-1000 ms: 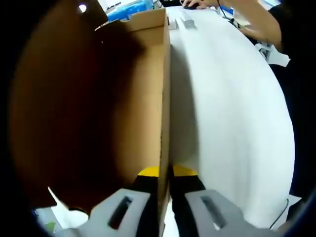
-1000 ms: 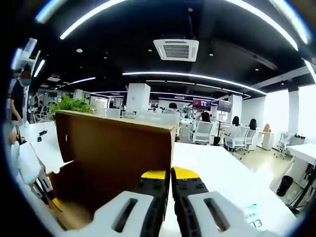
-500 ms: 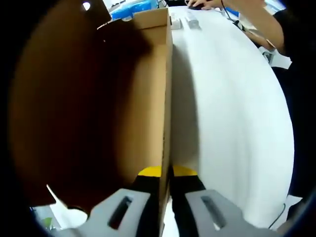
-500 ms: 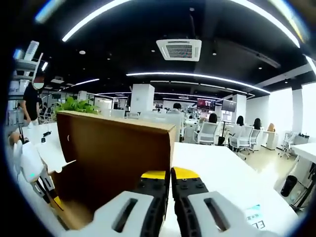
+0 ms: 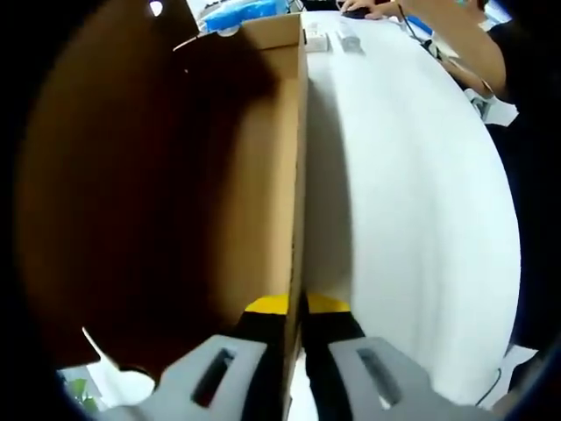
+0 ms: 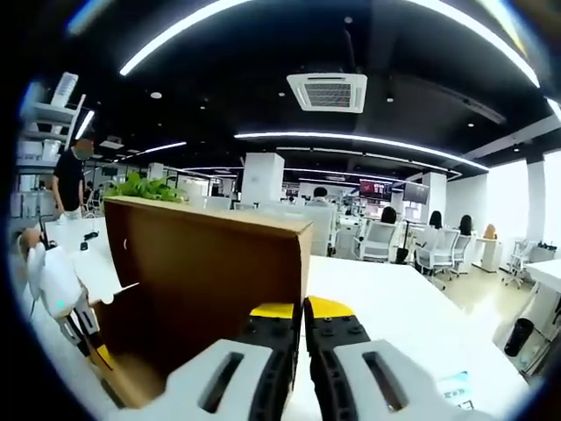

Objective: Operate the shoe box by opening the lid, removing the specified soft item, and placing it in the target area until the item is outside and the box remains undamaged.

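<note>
In the left gripper view, we saw the left gripper pinched on the thin cardboard wall of the shoe box, yellow-tipped jaws on either side of the edge. The brown interior ran dark to the left; the white table stretched right, a person's arm at its far end. In the right gripper view, the right gripper was clamped on the box's raised wall, the left gripper at the left, with an office and ceiling lights beyond. We couldn't make out the soft item.
</note>
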A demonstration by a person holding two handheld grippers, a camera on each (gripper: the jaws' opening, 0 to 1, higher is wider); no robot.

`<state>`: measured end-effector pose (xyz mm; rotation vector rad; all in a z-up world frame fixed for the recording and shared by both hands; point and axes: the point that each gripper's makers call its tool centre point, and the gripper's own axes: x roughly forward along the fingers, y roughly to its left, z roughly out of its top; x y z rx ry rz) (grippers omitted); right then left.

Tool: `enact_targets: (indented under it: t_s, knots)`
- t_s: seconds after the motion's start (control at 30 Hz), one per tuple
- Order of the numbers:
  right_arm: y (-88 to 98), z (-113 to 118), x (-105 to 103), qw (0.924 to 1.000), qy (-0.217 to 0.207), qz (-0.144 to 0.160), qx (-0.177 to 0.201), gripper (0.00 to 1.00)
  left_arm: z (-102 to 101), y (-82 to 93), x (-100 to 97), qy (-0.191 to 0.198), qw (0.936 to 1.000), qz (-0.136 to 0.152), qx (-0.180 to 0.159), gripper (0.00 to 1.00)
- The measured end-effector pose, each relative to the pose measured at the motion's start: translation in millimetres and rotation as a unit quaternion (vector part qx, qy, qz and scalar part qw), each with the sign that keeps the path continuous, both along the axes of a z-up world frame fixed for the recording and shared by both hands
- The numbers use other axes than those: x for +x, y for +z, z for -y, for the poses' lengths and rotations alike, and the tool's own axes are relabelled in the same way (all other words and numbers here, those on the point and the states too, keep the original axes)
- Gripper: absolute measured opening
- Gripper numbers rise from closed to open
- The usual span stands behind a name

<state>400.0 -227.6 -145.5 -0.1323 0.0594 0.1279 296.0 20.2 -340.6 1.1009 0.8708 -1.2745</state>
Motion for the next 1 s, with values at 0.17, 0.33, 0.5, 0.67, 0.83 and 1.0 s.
enact_targets:
  t_s: [0.17,0.33,0.5,0.67,0.83,1.0]
  knots:
    - [-2.2,-0.4,-2.3,0.9999,0.011,0.003,0.01,0.01,0.3,-0.6,-1.2,0.007,1.0,-0.006,0.002,0.03]
    - [-3.2,-0.3,-3.8,0.9998,0.012,0.011,0.012,0.01,0.1,-0.7,-1.5,0.009,0.9999,-0.007,0.002,0.03]
    - [-8.3,-0.3,-9.3,0.9993,0.012,0.032,0.015,0.01,0.2,-0.5,-1.4,0.011,0.9999,-0.01,0.002,0.03]
    - [-8.1,-0.8,-10.7,0.999,0.013,0.039,0.016,0.01,-0.6,-0.4,-1.7,0.013,0.9999,-0.01,0.002,0.03]
    - [-8.7,-1.3,-12.2,0.999,0.015,0.041,0.013,0.01,-1.3,-0.5,-0.5,0.013,0.9999,-0.01,0.002,0.03]
    - [-11.6,-1.8,-15.8,0.9988,0.013,0.046,0.013,0.01,-1.9,-0.6,0.4,0.012,0.9999,-0.01,0.001,0.03]
